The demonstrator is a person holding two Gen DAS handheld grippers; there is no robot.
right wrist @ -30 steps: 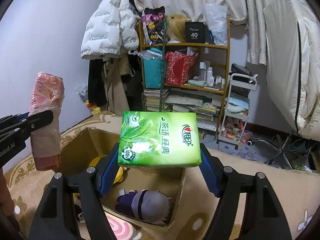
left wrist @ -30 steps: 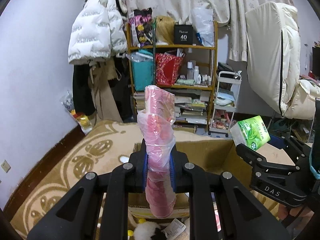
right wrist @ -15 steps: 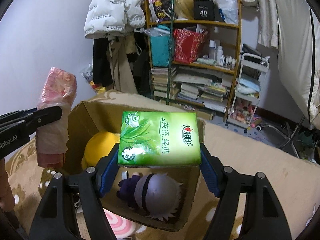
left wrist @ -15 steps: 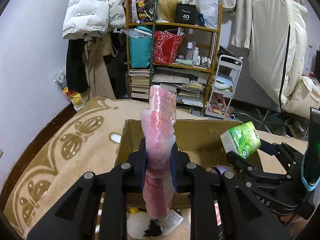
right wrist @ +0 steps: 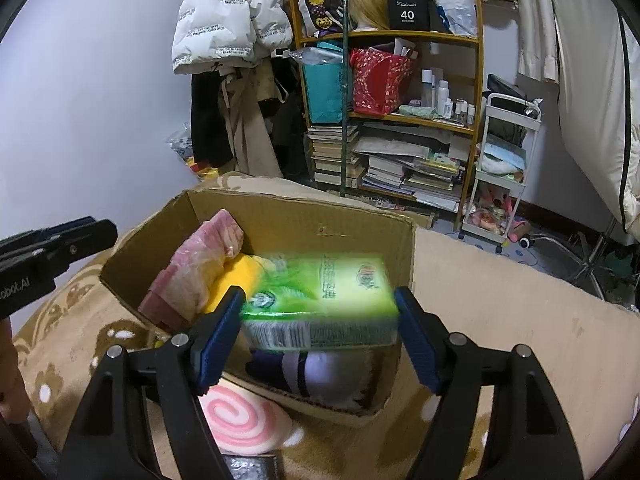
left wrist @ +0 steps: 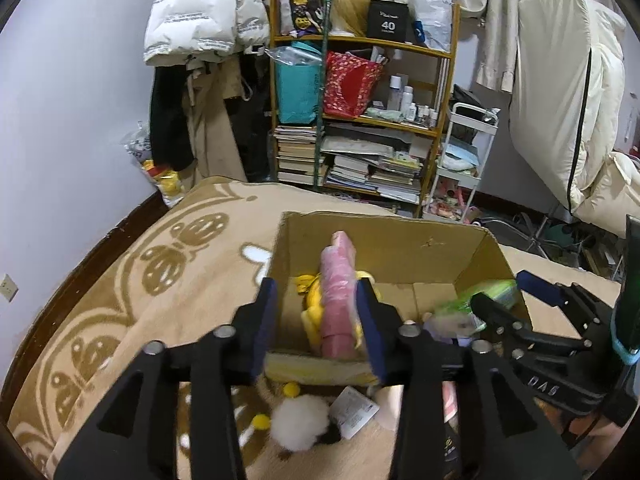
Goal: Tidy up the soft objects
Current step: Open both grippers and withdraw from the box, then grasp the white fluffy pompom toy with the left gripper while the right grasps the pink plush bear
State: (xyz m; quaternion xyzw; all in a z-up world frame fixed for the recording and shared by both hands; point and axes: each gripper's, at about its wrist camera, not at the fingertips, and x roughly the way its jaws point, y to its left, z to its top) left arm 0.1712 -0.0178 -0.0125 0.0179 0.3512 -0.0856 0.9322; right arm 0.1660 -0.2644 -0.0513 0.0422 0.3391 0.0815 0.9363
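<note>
An open cardboard box point(left wrist: 384, 228) point(right wrist: 304, 216) stands on a tan blanket. My left gripper point(left wrist: 318, 320) hangs over its near edge with the jaws opening. The pink plastic-wrapped roll point(left wrist: 338, 296) point(right wrist: 192, 276) lies loose between them, resting on a yellow plush point(left wrist: 312, 312) point(right wrist: 240, 276) inside the box. My right gripper point(right wrist: 320, 312) point(left wrist: 508, 294) is over the box's right half, its jaws opening too. The green tissue pack point(right wrist: 320, 296) point(left wrist: 476, 300) is blurred and slipping down between the blue pads point(right wrist: 220, 336), above a purple-haired plush doll point(right wrist: 320, 372).
A pink swirl cushion point(right wrist: 240, 420) and a white pompom toy point(left wrist: 300, 424) lie on the patterned blanket point(left wrist: 160, 280) in front of the box. Behind are a crowded wooden shelf point(left wrist: 360, 120), a white trolley point(left wrist: 464, 160) and hanging coats point(left wrist: 200, 28).
Both grippers came down over the box. The left jaws spread and the pink roll dropped from upright onto the yellow plush. The green pack slid lower between the right pads.
</note>
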